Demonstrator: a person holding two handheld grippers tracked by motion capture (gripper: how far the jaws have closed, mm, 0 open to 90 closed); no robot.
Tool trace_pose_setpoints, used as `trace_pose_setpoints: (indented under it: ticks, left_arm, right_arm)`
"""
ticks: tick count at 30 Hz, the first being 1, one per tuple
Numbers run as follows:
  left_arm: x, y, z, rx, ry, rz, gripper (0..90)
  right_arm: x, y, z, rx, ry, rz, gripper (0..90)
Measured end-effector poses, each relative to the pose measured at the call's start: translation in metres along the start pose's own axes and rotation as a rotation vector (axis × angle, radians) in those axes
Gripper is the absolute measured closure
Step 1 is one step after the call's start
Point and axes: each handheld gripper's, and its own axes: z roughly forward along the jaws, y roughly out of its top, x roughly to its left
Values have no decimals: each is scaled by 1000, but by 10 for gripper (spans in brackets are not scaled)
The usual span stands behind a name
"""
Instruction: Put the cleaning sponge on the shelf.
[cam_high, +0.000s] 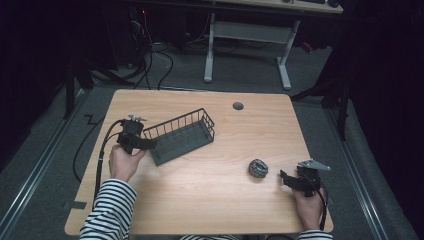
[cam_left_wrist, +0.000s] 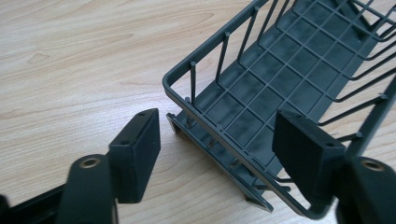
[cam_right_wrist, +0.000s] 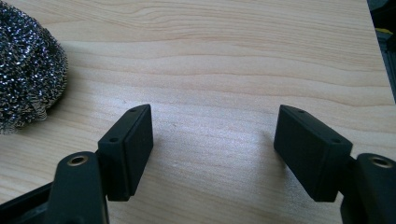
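Observation:
A dark grey wire basket (cam_high: 182, 135) lies at an angle on the left-centre of the wooden table (cam_high: 210, 200). My left gripper (cam_high: 151, 144) is at its near left end, open. In the left gripper view the basket's corner rim (cam_left_wrist: 210, 121) runs between the gripper's (cam_left_wrist: 219, 154) two pads; the right pad (cam_left_wrist: 306, 156) sits over the mesh floor, the left pad (cam_left_wrist: 137, 154) outside on the table side. A steel-wool scrubber (cam_high: 258, 168) rests right of centre. My right gripper (cam_high: 286, 180) is open just right of it, over bare wood (cam_right_wrist: 215, 158), with the scrubber (cam_right_wrist: 25, 70) at that view's left edge.
A round cable hole (cam_high: 238, 106) sits near the table's far edge. Behind the table stands a white desk frame (cam_high: 247, 35), and cables (cam_high: 150, 60) lie on the floor at the back left. The right gripper is close to the table's right edge.

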Motion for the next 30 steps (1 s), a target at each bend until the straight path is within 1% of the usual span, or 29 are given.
trace_pose_setpoints:
  ticks: [5, 8, 10, 11, 17, 21, 25, 30]
  left_arm:
    - [-1, 0, 2, -3, 2, 1, 420]
    - [-1, -2, 3, -8, -7, -3, 469]
    - [-1, -4, 3, -17, -23, -10, 490]
    - [-1, -4, 4, -20, -22, -14, 501]
    - [-3, -6, 3, -32, -11, -13, 511]
    - [-4, -9, 2, -38, -21, -13, 510]
    - [-7, -10, 0, -39, -20, 1, 510]
    - [-11, -14, -1, -54, -37, 0, 511]
  right_arm:
    - [0, 0, 0, -1, 1, 0, 286]
    - [0, 0, 0, 0, 0, 0, 286]
    - [0, 0, 0, 0, 0, -1, 284]
    - [0, 0, 0, 1, 0, -1, 284]
    - [0, 0, 0, 1, 0, -2, 284]
    - [0, 0, 0, 1, 0, -2, 284]
    - [0, 0, 0, 1, -1, -2, 284]
    - [0, 0, 0, 1, -1, -2, 283]
